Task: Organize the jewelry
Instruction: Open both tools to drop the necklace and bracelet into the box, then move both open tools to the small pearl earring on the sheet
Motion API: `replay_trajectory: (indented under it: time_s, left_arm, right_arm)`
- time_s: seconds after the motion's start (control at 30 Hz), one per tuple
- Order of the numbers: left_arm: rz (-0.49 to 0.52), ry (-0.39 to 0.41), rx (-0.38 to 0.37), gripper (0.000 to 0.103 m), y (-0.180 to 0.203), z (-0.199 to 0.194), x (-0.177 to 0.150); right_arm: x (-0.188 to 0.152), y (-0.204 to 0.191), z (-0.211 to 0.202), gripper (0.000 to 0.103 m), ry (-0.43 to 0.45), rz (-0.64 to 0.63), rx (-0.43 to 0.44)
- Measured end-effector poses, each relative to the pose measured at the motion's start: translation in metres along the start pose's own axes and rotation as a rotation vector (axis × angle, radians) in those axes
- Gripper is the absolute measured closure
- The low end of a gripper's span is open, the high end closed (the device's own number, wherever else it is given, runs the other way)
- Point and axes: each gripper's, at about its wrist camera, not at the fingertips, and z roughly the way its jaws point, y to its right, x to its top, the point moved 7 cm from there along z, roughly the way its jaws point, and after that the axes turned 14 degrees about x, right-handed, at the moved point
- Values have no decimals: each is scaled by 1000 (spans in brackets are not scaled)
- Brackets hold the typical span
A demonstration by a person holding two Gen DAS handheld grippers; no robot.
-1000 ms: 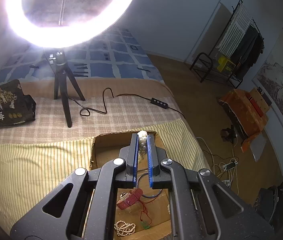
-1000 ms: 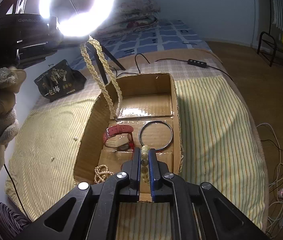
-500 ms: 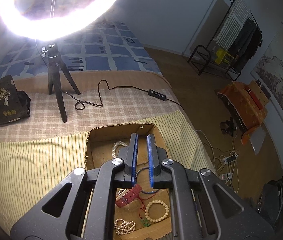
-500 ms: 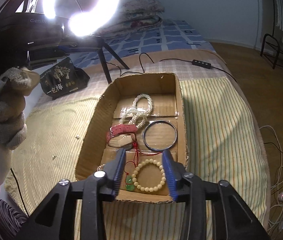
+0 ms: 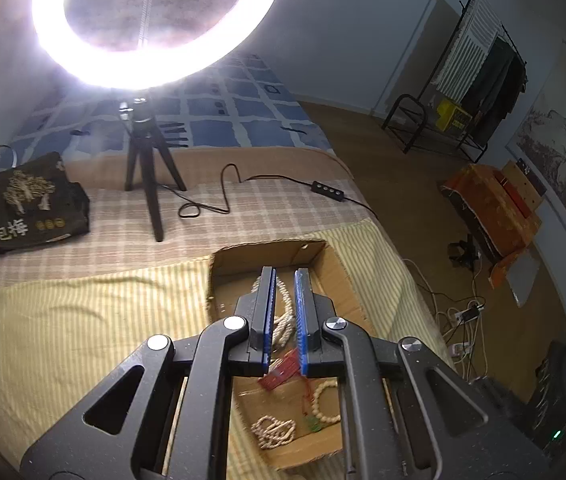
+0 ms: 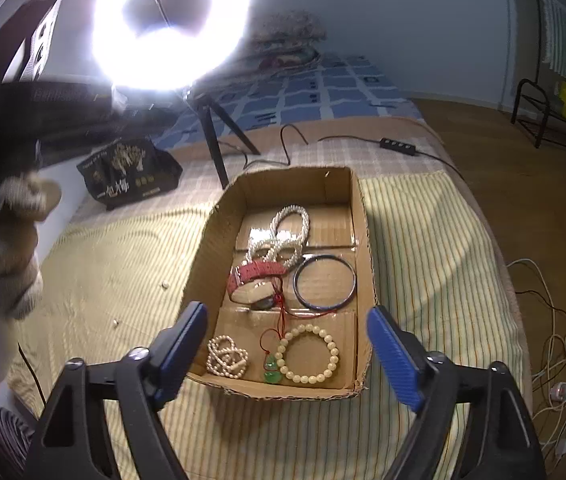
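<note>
— On the bed, what sits where?
— Cardboard box [image 6: 365, 240] on the yellow striped cloth [image 6: 435, 280], open-topped. Far end: long pearl necklace [image 6: 283, 236], coiled in loops. Middle: red-strapped watch [image 6: 257, 274] at left, dark bangle [image 6: 325, 282] at right, just beside it. Near end: small pearl strand [image 6: 227, 358] in a heap, green pendant [image 6: 271, 370] on a red cord, cream bead bracelet [image 6: 309, 354] lying flat as a ring.

— Right claw?
— Right claw [image 6: 287, 344]: fingers spread wide, nothing between them, hanging above the near end of the box.

— Left claw?
— Left claw [image 5: 284, 316]: blue pads set close together with a narrow gap — the pearl necklace [image 5: 283, 312] shows through that gap, lying down in the box [image 5: 339, 280]. Cannot tell from this view whether the pads touch anything; they appear empty. Below them, the bead bracelet [image 5: 323, 404] and the small strand [image 5: 275, 432].

— Surroundings?
— Lit ring light [image 5: 155, 24] on a black tripod [image 5: 149, 168] beyond the box, its cable running across the checked sheet. Black printed bag [image 5: 23, 200] to the left of the tripod.
</note>
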Motion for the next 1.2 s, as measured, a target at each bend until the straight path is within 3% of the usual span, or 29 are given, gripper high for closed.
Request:
replay_trajectory:
  time_s: [0.13, 0.23, 0.37, 0.57, 0.8, 1.0, 1.2]
  left_arm:
    - [-1, 9, 15, 96, -18, -15, -5]
    - [1, 17, 30, 95, -35, -26, -11]
    - [11, 34, 48, 74, -63, -43, -23]
    - [-16, 25, 82, 74, -111, -56, -51]
    - [-43, -44, 101, 74, -158, -54, -96]
    - [-74, -119, 87, 74, -181, -40, -133]
    - [-101, -170, 50, 74, -187, -27, -149]
  right_arm:
    - [7, -7, -11, 4, 26, 16, -24]
    - [10, -14, -18, 3, 54, 26, -44]
    - [13, -25, -24, 0, 98, 28, -32]
    - [14, -50, -19, 0, 116, -5, 3]
    - [16, -73, 4, 0, 87, 28, 92]
    - [17, -91, 32, 13, 32, 71, 167]
    - [13, -110, 70, 29, -38, 85, 214]
